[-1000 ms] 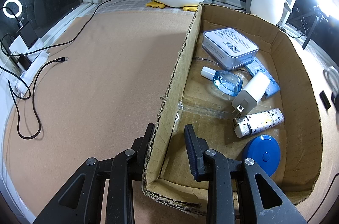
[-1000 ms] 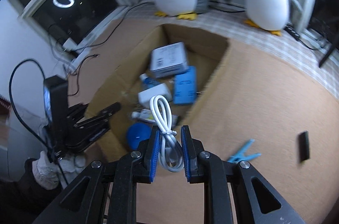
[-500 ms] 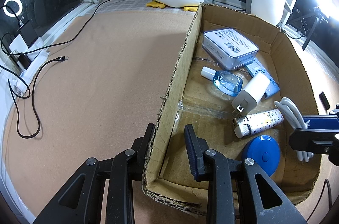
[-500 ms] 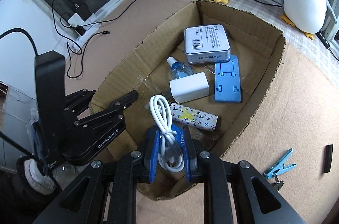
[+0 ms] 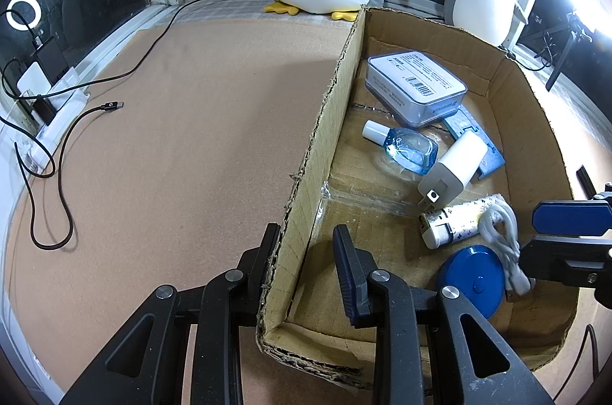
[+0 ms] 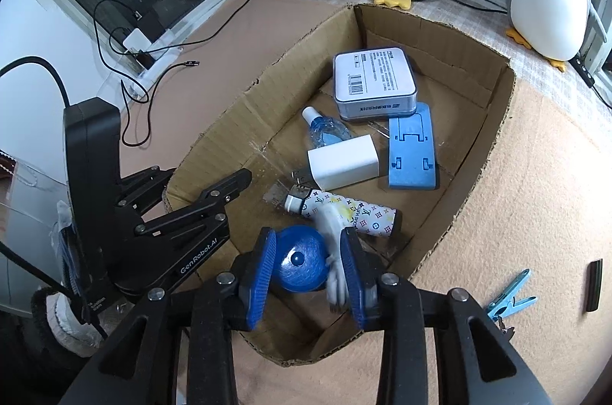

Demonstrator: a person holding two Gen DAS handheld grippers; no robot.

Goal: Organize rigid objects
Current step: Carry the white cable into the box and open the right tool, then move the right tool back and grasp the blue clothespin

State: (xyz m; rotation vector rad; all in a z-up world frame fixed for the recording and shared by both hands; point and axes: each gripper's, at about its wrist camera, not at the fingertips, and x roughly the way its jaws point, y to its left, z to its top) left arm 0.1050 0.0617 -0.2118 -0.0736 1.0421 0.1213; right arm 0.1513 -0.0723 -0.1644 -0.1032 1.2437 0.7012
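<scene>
The box wall (image 5: pixel 321 144) is straddled, ungripped, by the open left gripper (image 5: pixel 302 252), apparently for steadying. The white cable (image 6: pixel 332 244) is released from the wide right gripper (image 6: pixel 308 269) beside the blue disc (image 6: pixel 300 259).

Both grippers have black angular frames with silver screws and ribbed blue pads. At left of the right wrist view, the left gripper (image 6: pixel 233 183) bears white "GenRobot.AI" lettering and a black cable.

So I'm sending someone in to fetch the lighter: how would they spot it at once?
Look in the open cardboard box in front of the two plush penguins. Toward its near end, between the white charger and the round blue disc, lies the lighter: a white tube with small coloured logos, the only patterned thing there.
</scene>
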